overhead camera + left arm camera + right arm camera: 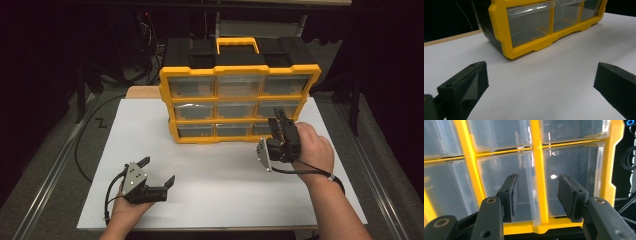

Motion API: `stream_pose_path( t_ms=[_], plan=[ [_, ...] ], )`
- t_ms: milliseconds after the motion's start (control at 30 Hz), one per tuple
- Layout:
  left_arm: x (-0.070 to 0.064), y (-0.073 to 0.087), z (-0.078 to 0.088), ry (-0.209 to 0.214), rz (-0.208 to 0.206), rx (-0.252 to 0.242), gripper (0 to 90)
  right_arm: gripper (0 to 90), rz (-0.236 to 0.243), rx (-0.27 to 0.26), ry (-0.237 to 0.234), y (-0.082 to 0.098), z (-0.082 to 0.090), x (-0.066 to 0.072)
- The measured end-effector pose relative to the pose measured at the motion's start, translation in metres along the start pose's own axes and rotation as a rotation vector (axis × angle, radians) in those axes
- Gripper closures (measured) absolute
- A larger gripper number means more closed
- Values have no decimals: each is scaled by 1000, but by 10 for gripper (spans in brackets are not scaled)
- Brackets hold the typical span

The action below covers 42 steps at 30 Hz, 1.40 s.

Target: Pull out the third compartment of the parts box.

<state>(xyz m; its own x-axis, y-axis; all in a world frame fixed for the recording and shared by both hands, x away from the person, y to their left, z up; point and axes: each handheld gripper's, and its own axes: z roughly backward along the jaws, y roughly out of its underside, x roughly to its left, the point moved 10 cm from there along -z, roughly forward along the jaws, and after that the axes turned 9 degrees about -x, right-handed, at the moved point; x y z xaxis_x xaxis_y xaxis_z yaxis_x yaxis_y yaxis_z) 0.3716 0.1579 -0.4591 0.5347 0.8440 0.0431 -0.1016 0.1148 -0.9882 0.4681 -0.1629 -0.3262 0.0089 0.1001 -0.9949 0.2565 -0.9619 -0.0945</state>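
High view: the yellow organizer [240, 102] stands upright at the back of the white table [215, 175], its nine clear drawers facing the person. At its lower right drawer [571, 180], the right gripper [280, 125] holds its jaws partly apart with nothing between them. I judge a drawer pull is being lined up; next it needs to close on the drawer's lip. The left gripper [157, 172] rests wide open on the table, well apart.

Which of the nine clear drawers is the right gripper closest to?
The bottom-right drawer of the yellow organizer. The right gripper sits right at its front; the other eight lie further left or higher up.
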Motion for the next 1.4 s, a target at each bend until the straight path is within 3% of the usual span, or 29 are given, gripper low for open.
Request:
stream_pose_path(
  t_ms=[133, 333, 433, 1000, 1400],
  plan=[
    [0, 0, 0, 1, 2, 2, 4, 559, -20, -4, 13, -2, -2, -8],
    [-1, 0, -1, 8, 1, 0, 4, 582, 13, -20, 42, -5, -7, -29],
    [-1, 0, 0, 8, 2, 1, 4, 599, -14, -10, 47, -4, -9, -31],
    [-3, 0, 0, 20, 4, 3, 4, 674, 10, -3, 87, 2, -31, -67],
    [-3, 1, 0, 23, 4, 7, 4, 746, 35, -1, 97, 0, -45, -74]
  ],
)
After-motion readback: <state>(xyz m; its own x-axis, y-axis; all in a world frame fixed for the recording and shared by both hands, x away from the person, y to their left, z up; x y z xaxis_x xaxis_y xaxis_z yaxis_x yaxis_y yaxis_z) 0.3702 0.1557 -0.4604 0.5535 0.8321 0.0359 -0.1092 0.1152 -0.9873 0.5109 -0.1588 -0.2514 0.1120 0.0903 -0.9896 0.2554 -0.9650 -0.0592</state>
